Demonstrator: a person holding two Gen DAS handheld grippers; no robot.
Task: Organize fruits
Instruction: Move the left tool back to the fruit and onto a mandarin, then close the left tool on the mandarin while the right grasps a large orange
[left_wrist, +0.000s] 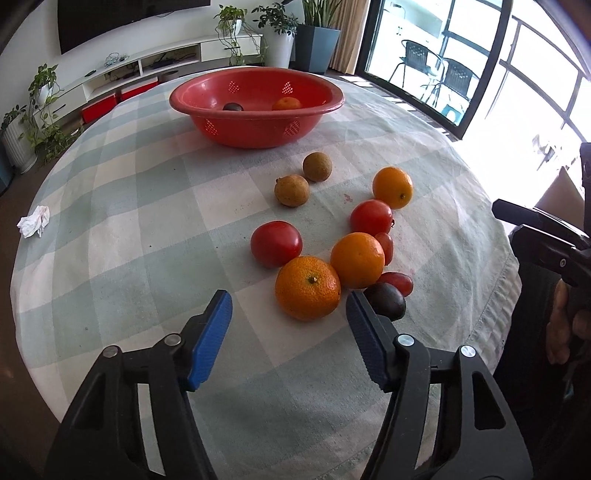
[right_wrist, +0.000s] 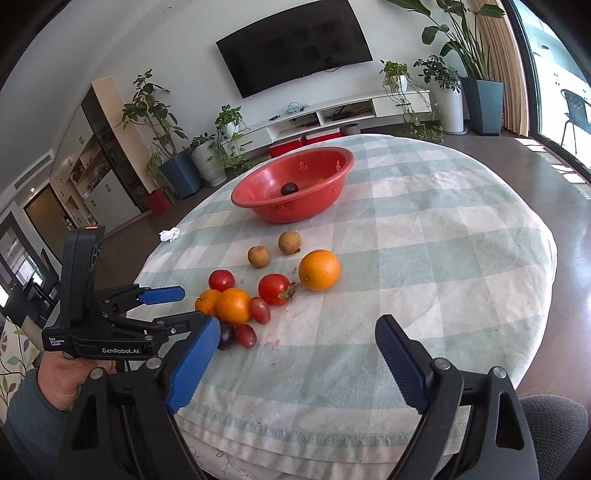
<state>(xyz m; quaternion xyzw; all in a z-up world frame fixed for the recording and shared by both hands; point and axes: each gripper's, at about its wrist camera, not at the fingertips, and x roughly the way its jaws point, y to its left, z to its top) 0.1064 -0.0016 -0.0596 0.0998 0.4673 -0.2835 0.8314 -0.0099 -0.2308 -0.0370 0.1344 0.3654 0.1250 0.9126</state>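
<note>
Fruit lies scattered on a checked tablecloth (left_wrist: 147, 229) as the left gripper (left_wrist: 288, 317) hovers low, fingers spread and empty, just short of the nearest orange (left_wrist: 307, 288). A dark plum (left_wrist: 386, 300) is partly hidden behind its right finger. The right gripper (right_wrist: 295, 354), also spread and empty, hangs over the table's near edge. The red basket (left_wrist: 255, 125) beyond holds a dark fruit (right_wrist: 289, 188) and an orange one (left_wrist: 286, 103), both half hidden by its rim
</note>
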